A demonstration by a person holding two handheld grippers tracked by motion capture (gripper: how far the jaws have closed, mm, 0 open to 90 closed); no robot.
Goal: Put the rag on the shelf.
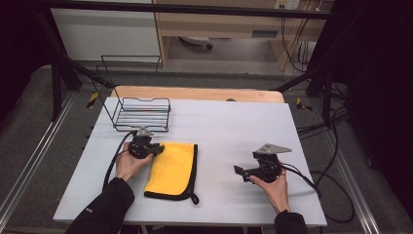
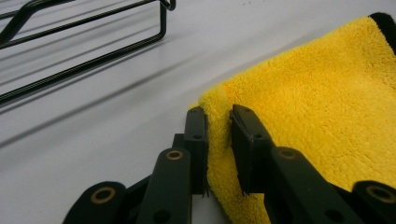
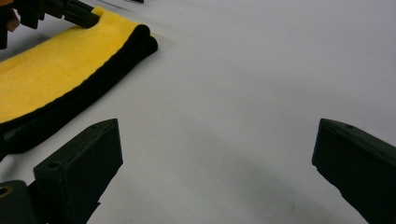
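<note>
A yellow fleece cloth (image 1: 173, 168) with black edging lies folded on the grey table (image 1: 234, 122), left of centre. My left gripper (image 1: 157, 149) sits at the cloth's far left corner. In the left gripper view its jaws (image 2: 218, 140) are closed on a raised fold of the yellow cloth (image 2: 317, 107). My right gripper (image 1: 240, 171) rests low over bare table to the right of the cloth, pointing left toward it. In the right gripper view its jaws (image 3: 217, 163) stand wide apart with nothing between them, and the cloth (image 3: 56, 65) lies off to the upper left.
A black wire rack (image 1: 141, 114) stands at the table's far left, just behind the left gripper; its bars (image 2: 84, 46) cross the top of the left gripper view. Cables trail from both grippers. Bare tabletop spreads between the cloth and the right gripper.
</note>
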